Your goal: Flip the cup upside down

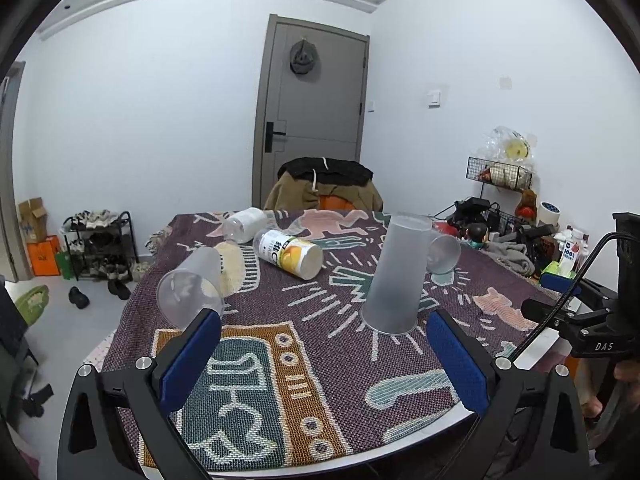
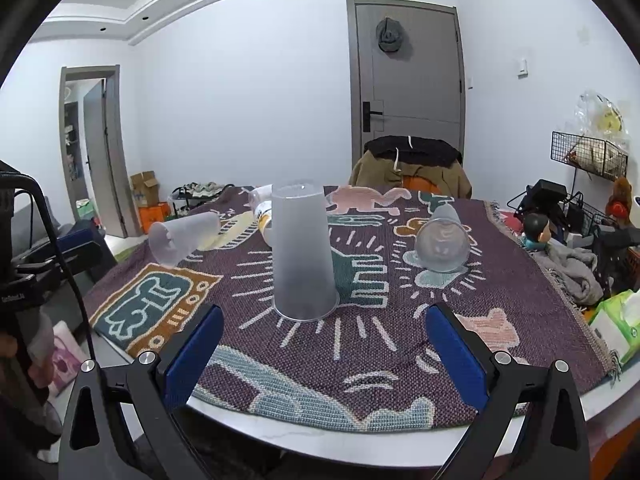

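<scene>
A tall frosted plastic cup (image 1: pixel 396 276) stands upside down, rim on the patterned cloth; it also shows in the right wrist view (image 2: pixel 302 252). A second frosted cup (image 1: pixel 192 286) lies on its side at the left (image 2: pixel 182 238). A smaller clear cup (image 1: pixel 442 254) lies on its side at the right (image 2: pixel 442 242). My left gripper (image 1: pixel 322 350) is open and empty, near the table's front edge, short of the upside-down cup. My right gripper (image 2: pixel 322 346) is open and empty, just in front of that cup.
A yellow-labelled bottle (image 1: pixel 290 254) and a clear bottle (image 1: pixel 244 224) lie on their sides at the back of the table (image 2: pixel 320 436). A chair with a jacket (image 1: pixel 324 188) stands behind. Clutter, a wire rack (image 2: pixel 588 156) and tissue packs (image 2: pixel 616 324) crowd the right side.
</scene>
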Available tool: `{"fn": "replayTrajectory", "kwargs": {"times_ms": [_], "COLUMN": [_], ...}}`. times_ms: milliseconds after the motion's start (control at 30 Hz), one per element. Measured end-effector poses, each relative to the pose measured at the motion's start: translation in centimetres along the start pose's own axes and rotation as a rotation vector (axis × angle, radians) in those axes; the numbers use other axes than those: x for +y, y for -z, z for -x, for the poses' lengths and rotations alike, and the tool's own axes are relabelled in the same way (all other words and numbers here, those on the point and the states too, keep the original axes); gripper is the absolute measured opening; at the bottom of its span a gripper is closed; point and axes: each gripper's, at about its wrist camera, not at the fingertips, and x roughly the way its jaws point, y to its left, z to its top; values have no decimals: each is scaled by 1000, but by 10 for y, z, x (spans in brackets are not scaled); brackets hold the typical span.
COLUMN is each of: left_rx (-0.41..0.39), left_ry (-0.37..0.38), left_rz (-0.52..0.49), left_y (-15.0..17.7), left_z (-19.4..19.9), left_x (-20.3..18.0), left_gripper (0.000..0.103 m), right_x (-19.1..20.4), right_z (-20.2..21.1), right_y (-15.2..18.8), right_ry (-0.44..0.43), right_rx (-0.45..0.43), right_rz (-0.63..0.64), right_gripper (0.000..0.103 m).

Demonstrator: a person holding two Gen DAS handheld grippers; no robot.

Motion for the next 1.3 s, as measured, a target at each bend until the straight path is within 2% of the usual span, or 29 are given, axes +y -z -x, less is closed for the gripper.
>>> {"fn": "replayTrajectory", "kwargs": {"times_ms": [1300], "left_rx": [6], "left_ry": [-13], "left_rz": [-14], "left_y": [4], "left_z": [-3], "left_x": [1], "left_gripper": [103], "right_x": [-5], "right_z": [-1], "right_y": [1], "right_ry": [15], "right_rx": [10], "right_rz": [-13], "right_gripper": [101]}}
